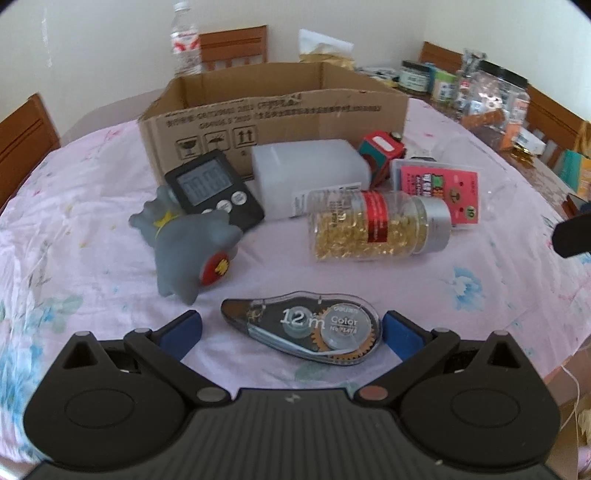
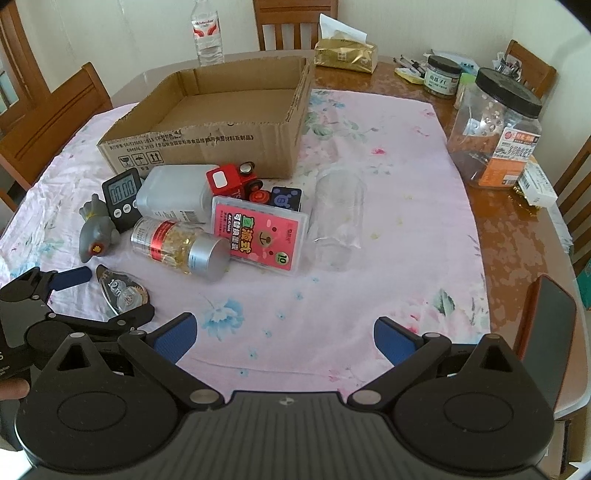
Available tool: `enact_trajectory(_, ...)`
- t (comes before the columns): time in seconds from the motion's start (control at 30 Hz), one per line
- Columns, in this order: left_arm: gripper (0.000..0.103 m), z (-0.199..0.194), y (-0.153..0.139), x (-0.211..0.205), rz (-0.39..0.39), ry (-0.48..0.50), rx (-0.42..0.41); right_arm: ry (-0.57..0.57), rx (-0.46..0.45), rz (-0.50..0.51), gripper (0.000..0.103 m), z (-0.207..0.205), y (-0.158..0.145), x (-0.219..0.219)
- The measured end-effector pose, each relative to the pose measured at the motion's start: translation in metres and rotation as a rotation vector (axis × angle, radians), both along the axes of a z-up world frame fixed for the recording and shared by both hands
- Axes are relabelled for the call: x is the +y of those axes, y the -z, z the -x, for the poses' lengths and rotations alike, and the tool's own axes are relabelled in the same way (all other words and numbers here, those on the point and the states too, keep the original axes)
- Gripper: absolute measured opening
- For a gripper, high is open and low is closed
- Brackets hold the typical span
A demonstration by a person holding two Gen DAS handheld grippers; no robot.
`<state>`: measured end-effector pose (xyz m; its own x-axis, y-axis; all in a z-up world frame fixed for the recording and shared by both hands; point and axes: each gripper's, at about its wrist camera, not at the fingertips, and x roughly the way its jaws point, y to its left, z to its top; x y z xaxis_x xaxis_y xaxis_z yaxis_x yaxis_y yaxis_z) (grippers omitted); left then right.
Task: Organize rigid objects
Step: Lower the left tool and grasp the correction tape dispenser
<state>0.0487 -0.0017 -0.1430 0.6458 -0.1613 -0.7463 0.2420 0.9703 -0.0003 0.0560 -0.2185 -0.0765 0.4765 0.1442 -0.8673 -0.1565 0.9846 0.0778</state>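
one box, one timer, two grippers

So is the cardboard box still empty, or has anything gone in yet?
Empty as far as visible: the right wrist view shows the cardboard box with bare floor; the near inside corner is hidden.

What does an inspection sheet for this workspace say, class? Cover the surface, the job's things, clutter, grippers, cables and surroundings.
Surface: pink floral tablecloth over a wooden table.
Job's things: open cardboard box, nothing seen inside; correction tape dispenser, gray toy, digital timer, capsule bottle lying on its side, pink card case.
Clutter: black-lidded jars, tissue pack, water bottle.
Grippers: left gripper open, astride the dispenser; right gripper open, nothing held.
Cables: nothing seen.
Surroundings: wooden chairs, white wall.
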Motion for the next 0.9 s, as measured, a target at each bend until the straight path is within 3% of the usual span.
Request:
enact_trajectory(0.27, 0.103, -0.001, -0.002, -0.006, 0.001, 0.134, 0.012, 0.001, 0.016, -0.003, 0.103, -0.003, 0.003, 0.0)
enact_trajectory(0.57, 0.1, -0.002, -0.003, -0.007, -0.004, 0.212, 0.029, 0.013, 0.015, -0.002, 0.103, -0.002, 0.002, -0.003)
enact_trajectory(0.7, 0.09, 0.003, -0.005, -0.006, 0.0, 0.217, 0.018, 0.01, 0.014, -0.004, 0.103, 0.0, 0.001, -0.003)
enact_trajectory(0.9, 0.09, 0.007, -0.006, -0.005, -0.004, 0.195, 0.02, 0.004, 0.015, -0.009, 0.103, 0.005, 0.003, -0.001)
